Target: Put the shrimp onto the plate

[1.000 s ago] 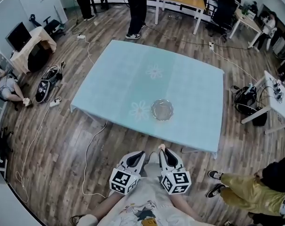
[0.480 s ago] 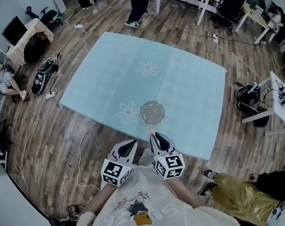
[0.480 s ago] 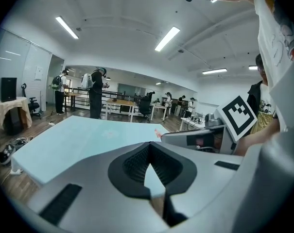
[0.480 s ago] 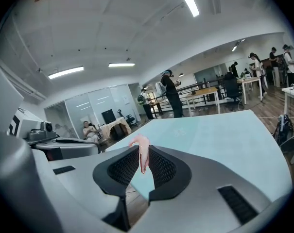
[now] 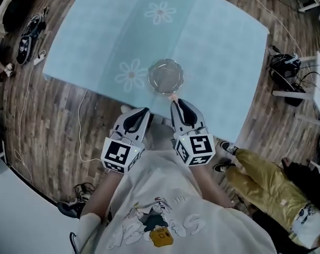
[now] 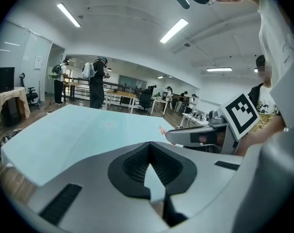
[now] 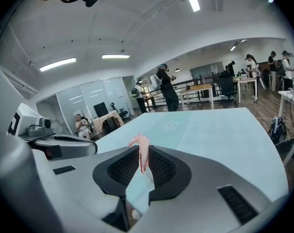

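A clear glass plate [image 5: 166, 76] sits on the light blue table [image 5: 218, 41] close to its near edge. My right gripper [image 5: 174, 100] is shut on a pink shrimp [image 5: 173, 96], just short of the plate's near rim. In the right gripper view the shrimp [image 7: 140, 149] stands upright between the black pads, sticking out past the tips of the right gripper [image 7: 142, 153]. My left gripper [image 5: 144, 111] hovers beside it to the left, over the table's edge. In the left gripper view the left gripper [image 6: 149, 148] has its pads meeting, with nothing between them.
A person in yellow trousers [image 5: 260, 180] stands on the wooden floor at the right. A white cable [image 5: 81, 131] runs under the table's near left side. Black bags [image 5: 285, 67] lie at the right, shoes [image 5: 28, 33] at the left. People stand by distant desks [image 7: 205, 87].
The view has closed in on the table and tilted down. Both grippers have moved forward to the table's near edge, and the shrimp in the right one now sits just before the plate.
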